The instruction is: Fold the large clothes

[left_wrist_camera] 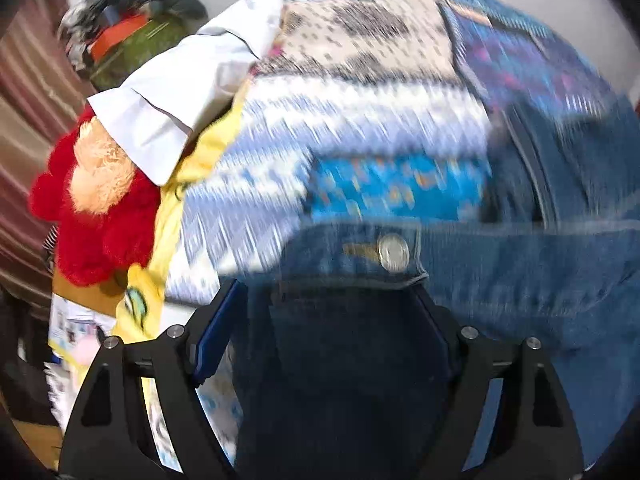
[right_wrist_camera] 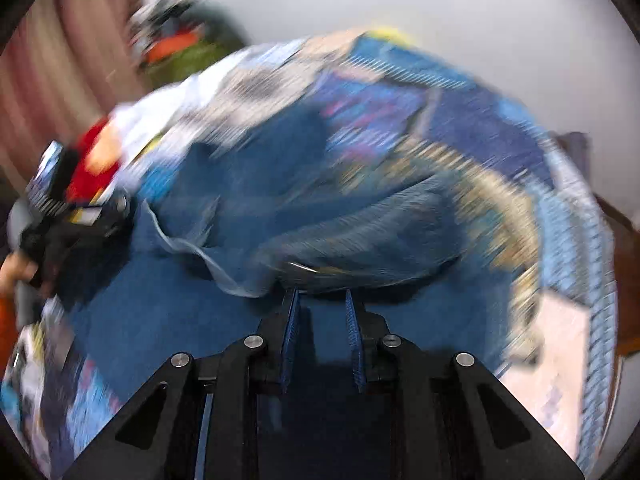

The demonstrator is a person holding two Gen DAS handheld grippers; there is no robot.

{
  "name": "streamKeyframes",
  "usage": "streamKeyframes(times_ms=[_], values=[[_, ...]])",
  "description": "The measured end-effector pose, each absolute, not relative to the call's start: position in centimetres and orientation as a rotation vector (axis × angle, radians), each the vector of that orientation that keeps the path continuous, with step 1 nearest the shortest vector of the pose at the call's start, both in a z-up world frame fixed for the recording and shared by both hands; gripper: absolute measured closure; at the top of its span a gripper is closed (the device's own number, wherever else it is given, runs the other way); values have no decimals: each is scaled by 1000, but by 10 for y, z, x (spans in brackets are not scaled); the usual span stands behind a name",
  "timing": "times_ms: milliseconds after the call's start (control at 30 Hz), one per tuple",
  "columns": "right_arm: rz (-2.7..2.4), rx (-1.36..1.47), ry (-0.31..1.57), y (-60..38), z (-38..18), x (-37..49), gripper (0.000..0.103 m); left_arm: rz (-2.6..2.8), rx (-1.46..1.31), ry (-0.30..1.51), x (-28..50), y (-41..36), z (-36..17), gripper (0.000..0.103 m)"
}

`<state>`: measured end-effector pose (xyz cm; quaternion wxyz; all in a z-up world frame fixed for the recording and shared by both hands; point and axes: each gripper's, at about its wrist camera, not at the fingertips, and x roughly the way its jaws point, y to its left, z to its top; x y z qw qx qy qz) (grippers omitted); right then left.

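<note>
Blue jeans lie on a patterned bedspread. In the left wrist view their waistband with a silver button drapes across my left gripper, whose blue-padded fingers stand wide apart with denim between them. In the blurred right wrist view the jeans spread over the bed. My right gripper has its fingers a narrow gap apart over the denim; whether it pinches fabric is unclear. The left gripper shows at the far left, in a hand.
A red and tan plush toy and a white folded cloth lie at the bed's left side. A pile of clothes sits behind them by a striped curtain. A white wall is behind the bed.
</note>
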<state>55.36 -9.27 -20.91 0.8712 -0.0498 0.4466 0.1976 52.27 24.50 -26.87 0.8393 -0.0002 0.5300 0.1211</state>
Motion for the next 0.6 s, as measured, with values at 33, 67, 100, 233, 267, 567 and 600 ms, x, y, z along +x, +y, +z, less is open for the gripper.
streamKeyframes(times_ms=[33,67,100,233,267,567,600], values=[[399,-69,940,-97,-209,563,84,262,-11,1116,526,248,-267,21],[373,-34,952,-103,-210,575,84,276,-17,1113,531,250,-265,21],[366,1,967,-108,-211,582,84,282,-18,1111,532,252,-263,21],[340,37,962,-117,-203,582,84,303,38,1048,523,249,-242,20],[316,-4,932,-116,-198,577,84,313,46,1020,519,250,-234,20],[492,-63,881,-81,-169,522,84,287,86,888,485,238,-168,19],[515,-72,885,-73,-170,516,84,283,79,877,482,237,-164,17]])
